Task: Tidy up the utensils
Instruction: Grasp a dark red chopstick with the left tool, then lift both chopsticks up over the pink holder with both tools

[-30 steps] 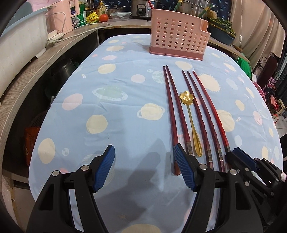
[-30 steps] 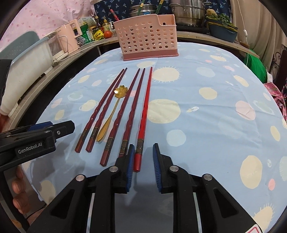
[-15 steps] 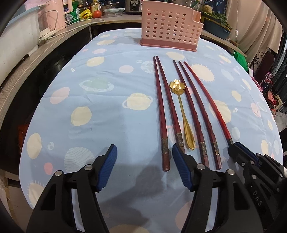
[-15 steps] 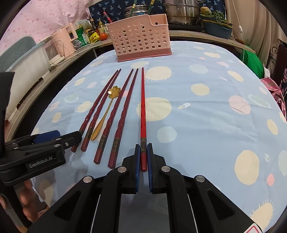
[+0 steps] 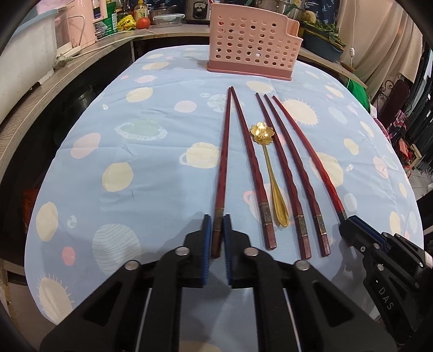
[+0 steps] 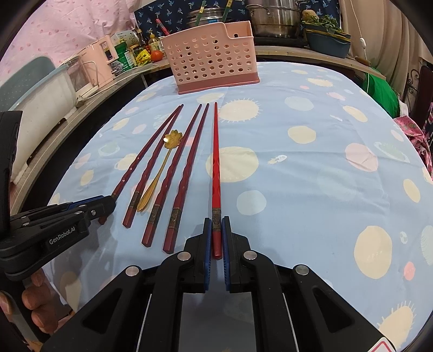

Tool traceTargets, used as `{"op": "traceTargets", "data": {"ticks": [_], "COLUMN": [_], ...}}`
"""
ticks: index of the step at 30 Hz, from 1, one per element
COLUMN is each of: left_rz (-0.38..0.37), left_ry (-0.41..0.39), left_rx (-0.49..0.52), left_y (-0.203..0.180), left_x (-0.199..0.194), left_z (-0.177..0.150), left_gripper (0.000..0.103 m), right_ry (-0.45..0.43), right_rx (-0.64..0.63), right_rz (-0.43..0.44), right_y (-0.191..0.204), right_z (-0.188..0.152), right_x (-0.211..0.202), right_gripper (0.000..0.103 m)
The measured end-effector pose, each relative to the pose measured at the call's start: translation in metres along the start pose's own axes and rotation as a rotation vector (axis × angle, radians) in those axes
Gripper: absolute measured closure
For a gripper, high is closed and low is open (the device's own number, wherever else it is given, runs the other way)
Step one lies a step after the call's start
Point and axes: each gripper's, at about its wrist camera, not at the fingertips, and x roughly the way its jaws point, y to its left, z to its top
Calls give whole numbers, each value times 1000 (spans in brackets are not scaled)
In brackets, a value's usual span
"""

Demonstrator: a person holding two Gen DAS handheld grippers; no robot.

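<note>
Several dark red chopsticks and a gold flower-headed spoon (image 5: 268, 168) lie side by side on the blue planet-print cloth. My left gripper (image 5: 216, 230) is closing on the near end of the leftmost chopstick (image 5: 223, 151), its blue pads against both sides. My right gripper (image 6: 216, 232) is shut on the near end of the brighter red chopstick (image 6: 215, 157) at the right of the row. Both chopsticks still lie along the cloth. Each gripper shows in the other's view: the right gripper (image 5: 351, 224) and the left gripper (image 6: 108, 203). A pink perforated utensil basket (image 5: 251, 54) stands upright at the far edge.
A wooden counter (image 5: 81, 62) curves round the table's left and far sides, carrying a pink appliance (image 6: 89, 70), bottles and a tomato. Steel pots (image 6: 273, 16) stand behind the basket. A person's hand (image 6: 40, 306) holds the left gripper.
The left gripper's jaws went from wide apart to closed around the leftmost chopstick's end. The right gripper closed onto the red chopstick a little earlier and has stayed put.
</note>
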Motion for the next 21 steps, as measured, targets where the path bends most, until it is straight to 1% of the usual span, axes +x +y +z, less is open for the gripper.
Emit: {"op": "traceTargets", "data": {"ticks": [5, 10, 15, 21], "left_rz": [-9, -13, -25, -40], "left_ry": [6, -9, -63, -136], "left_rx": [-11, -20, -40, -65], "left_y": [3, 7, 14, 24], "left_x": [-2, -15, -41, -70], "left_z": [1, 7, 20, 44], "left_gripper": [96, 96, 96, 96], "right_ry": [-15, -63, -120, -186], "right_rx": [0, 6, 37, 81], "right_rz": [-3, -3, 9, 30], "right_y": [-1, -4, -12, -24], "right_z": [2, 15, 34, 63], "right_x": [-6, -25, -48, -76], "right_gripper": [96, 96, 96, 96]}}
